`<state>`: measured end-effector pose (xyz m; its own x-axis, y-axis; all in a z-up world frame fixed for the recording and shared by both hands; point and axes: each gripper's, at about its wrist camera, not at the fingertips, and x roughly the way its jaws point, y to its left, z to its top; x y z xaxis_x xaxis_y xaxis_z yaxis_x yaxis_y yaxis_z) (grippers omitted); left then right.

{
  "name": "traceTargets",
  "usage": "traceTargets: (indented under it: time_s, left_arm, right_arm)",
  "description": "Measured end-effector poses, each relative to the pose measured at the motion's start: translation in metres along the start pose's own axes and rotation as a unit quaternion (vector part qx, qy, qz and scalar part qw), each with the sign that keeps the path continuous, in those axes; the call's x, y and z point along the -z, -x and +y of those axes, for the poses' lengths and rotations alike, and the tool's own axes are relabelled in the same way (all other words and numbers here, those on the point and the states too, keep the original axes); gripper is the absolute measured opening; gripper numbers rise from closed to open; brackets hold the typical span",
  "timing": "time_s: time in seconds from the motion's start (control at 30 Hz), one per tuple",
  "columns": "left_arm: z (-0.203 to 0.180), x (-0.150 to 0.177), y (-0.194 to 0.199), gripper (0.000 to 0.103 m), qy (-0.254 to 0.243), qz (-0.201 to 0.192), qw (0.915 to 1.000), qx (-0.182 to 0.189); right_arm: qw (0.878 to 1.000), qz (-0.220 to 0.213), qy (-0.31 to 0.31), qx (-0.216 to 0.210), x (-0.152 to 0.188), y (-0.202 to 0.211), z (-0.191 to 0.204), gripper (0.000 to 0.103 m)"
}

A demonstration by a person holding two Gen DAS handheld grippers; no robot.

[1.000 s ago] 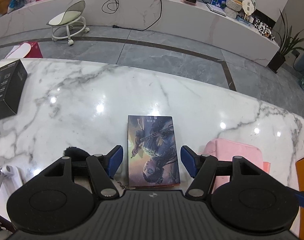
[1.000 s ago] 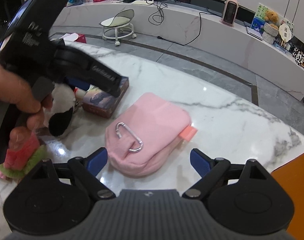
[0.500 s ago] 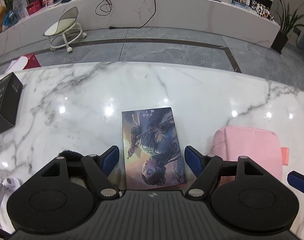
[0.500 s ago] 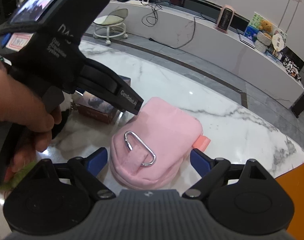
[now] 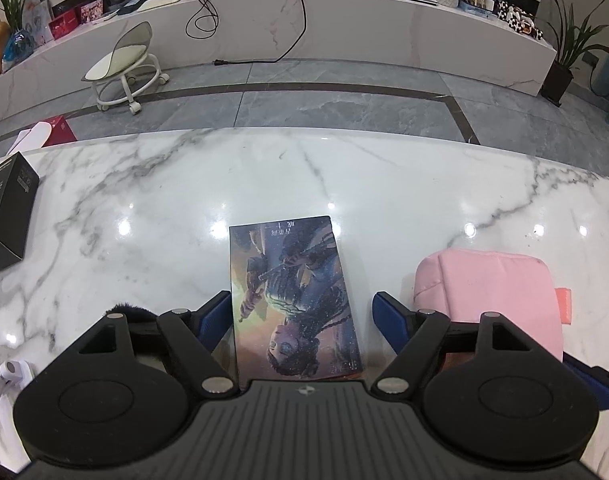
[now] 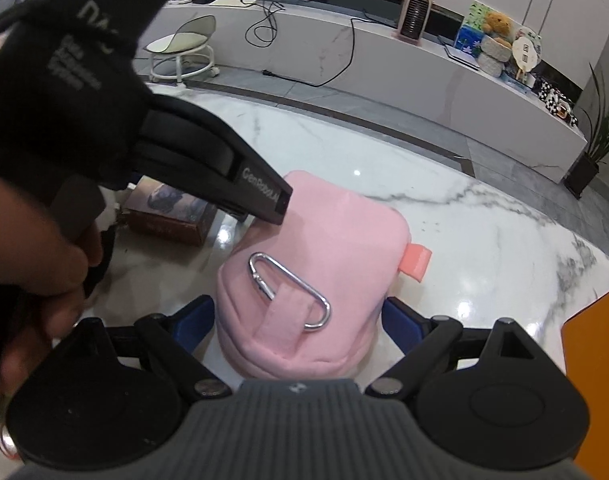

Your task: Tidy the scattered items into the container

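Straddling pink pouch (image 6: 312,240) on table (image 6: 484,240), your right hand-held gripper (image 6: 298,320) is spread wide. Soft, light, squashy; you are judging mid-body pinch safest, avoiding carabiner (image 6: 288,284). Left hand-held gripper (image 5: 302,316) spread over stiff book (image 5: 292,292).

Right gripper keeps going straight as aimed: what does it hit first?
Likely the pink pouch: the open right gripper already has its fingers on either side of the near end, carabiner facing up. Depth is uncertain.

The right tool (image 6: 298,322) is wide open around a pink pouch (image 6: 316,264) on the counter (image 6: 484,240). A silver clip (image 6: 288,290) hangs on its loop. The left tool (image 6: 282,204), held by a hand (image 6: 36,276), is above the pouch's left side.
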<state>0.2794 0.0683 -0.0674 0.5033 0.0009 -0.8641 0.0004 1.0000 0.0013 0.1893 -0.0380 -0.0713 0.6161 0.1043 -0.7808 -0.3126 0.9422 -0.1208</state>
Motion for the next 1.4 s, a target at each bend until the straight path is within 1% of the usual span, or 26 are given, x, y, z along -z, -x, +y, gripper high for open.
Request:
traceTargets:
  time_s: [0.13, 0.2, 0.23, 0.5, 1.0, 1.4]
  left_arm:
    - [0.001, 0.001, 0.002, 0.081, 0.0, -0.002, 1.0, -0.001]
    - [0.003, 0.001, 0.003, 0.072, 0.003, -0.003, 1.0, -0.003]
    - [0.004, 0.001, 0.003, 0.069, 0.005, -0.003, 1.0, -0.002]
    - [0.004, 0.003, 0.005, 0.069, 0.004, -0.009, 0.9999, -0.003]
    - [0.003, 0.002, 0.008, 0.068, 0.004, -0.004, 1.0, -0.001]
    - [-0.002, -0.001, 0.024, 0.068, 0.0, -0.009, 1.0, -0.001]
  right_arm:
    - [1.0, 0.004, -0.004, -0.002, 0.0, -0.003, -0.003, 0.088]
    - [1.0, 0.004, -0.001, -0.001, 0.0, -0.003, -0.005, 0.085]
    - [1.0, 0.004, 0.0, 0.0, 0.0, -0.002, -0.006, 0.084]
    - [1.0, 0.004, 0.01, 0.004, 0.003, -0.001, -0.013, 0.078]
    - [1.0, 0.006, 0.01, 0.009, 0.004, 0.004, -0.028, 0.075]
    - [1.0, -0.001, 0.005, 0.011, 0.001, 0.018, -0.035, 0.074]
